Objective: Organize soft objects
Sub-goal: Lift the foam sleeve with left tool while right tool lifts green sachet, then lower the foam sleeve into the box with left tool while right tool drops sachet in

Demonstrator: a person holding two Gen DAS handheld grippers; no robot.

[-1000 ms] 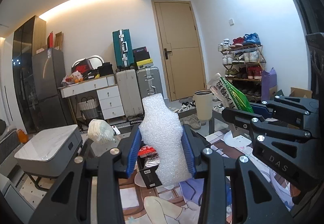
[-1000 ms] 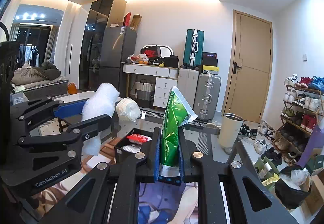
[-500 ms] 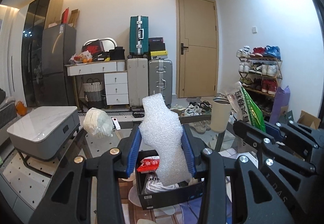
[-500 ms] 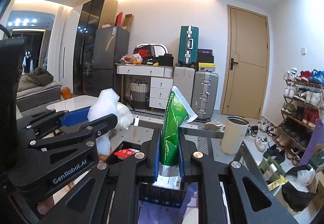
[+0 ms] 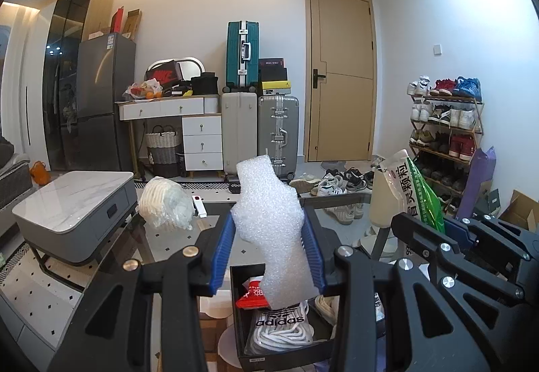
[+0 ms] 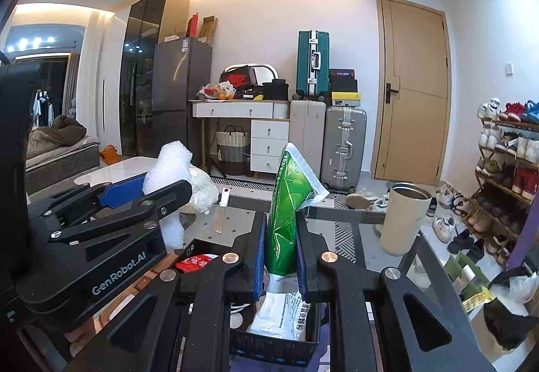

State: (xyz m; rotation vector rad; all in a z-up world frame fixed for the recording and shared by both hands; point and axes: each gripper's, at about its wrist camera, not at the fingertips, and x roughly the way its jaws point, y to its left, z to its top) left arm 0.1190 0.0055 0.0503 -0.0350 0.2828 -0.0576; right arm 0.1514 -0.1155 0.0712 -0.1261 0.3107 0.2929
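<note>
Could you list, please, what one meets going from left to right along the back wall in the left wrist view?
Dark grey fridge → white drawer desk → cream hard-shell suitcase → silver ribbed suitcase → tan wooden door → shoe rack.

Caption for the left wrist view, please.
Left gripper holding white foam sheet above open black shoebox on glass table.

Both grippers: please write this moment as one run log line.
left gripper: shut on foam piece | right gripper: shut on green pouch | both above black box
</note>
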